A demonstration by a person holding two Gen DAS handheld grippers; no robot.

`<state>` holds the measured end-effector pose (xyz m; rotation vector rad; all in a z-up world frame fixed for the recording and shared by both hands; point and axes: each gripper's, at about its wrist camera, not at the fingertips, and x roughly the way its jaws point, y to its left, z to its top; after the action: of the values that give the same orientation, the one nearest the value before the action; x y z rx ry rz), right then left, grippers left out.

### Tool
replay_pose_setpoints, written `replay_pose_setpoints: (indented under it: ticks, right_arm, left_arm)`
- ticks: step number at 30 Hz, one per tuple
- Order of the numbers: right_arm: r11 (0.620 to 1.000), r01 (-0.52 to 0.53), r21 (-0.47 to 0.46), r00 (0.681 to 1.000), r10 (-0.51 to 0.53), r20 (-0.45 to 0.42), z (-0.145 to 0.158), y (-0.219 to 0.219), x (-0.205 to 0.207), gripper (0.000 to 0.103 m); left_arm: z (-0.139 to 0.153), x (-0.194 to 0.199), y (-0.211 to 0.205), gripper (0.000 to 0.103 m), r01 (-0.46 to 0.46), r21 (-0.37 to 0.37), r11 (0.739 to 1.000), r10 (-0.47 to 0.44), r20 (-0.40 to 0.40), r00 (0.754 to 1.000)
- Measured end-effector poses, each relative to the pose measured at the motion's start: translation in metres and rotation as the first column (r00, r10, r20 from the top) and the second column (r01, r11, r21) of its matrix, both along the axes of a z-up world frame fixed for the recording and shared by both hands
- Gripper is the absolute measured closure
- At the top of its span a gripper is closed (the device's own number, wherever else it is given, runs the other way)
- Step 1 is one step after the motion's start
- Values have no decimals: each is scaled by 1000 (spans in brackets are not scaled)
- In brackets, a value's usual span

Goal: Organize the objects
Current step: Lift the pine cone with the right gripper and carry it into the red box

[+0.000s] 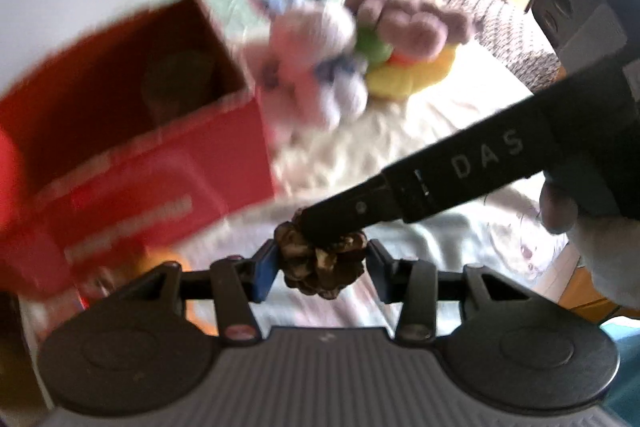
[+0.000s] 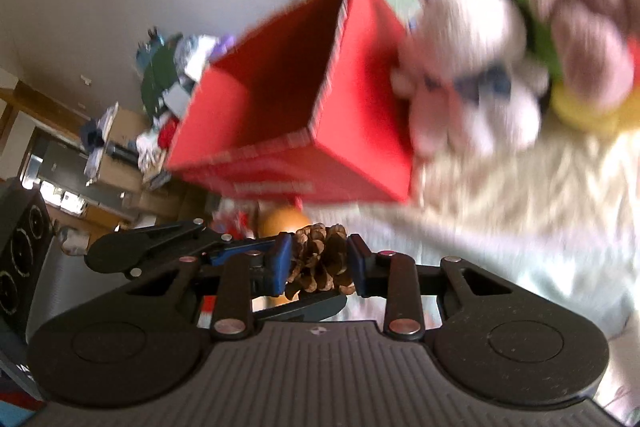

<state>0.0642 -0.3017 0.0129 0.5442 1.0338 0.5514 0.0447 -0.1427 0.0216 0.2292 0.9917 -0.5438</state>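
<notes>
A brown pine cone (image 1: 322, 267) sits between the blue pads of my left gripper (image 1: 322, 265), which is shut on it. My right gripper (image 2: 318, 263) is shut on the same pine cone (image 2: 320, 259); its black finger (image 1: 360, 211) reaches in over the cone in the left wrist view. The left gripper's arm (image 2: 160, 247) shows in the right wrist view. An open red box (image 1: 132, 131) stands just beyond to the left; it also shows in the right wrist view (image 2: 304, 131). Both views are blurred.
A white plush toy (image 1: 312, 59) and a brown, green and yellow plush (image 1: 400, 39) lie beside the box on a white cloth (image 1: 400, 131). An orange ball (image 2: 284, 223) lies by the box's base. Cluttered shelves (image 2: 168, 99) stand far left.
</notes>
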Motion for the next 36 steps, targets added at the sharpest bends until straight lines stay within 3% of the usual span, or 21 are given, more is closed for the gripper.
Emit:
replay_pose_setpoints:
  ticks: [7,14,17,25,31,36]
  right_arm:
    - [998,32,-47,992,-26,126,45,12,15,69]
    - [993,-4,-115,973,30,229,83,46,53,69]
    - [984,-33,-177,972,73,222,85,67,76,69]
    - [916,-157,-369,980,189,53,55,108,130,69]
    - [828,-267,-494,960,273,-62,36,127,142,68]
    - [784,-324,-529,945,297,-138,24,134,151,68]
  left_arm:
    - [44,30,16,57,45,-83,996,-39,71,997]
    - [86,58,45,57,80,-105,991,-61,175,983]
    - [94,79,61,57,86,-110,990,-65,188,980]
    - [53,133,96,57,37,-216,976,-36,10,999]
    - [14,151,102,58,-9,-287,958,-25,-117,993]
    - [-5,160,99,58,-19,-303,953,-33,-166,986]
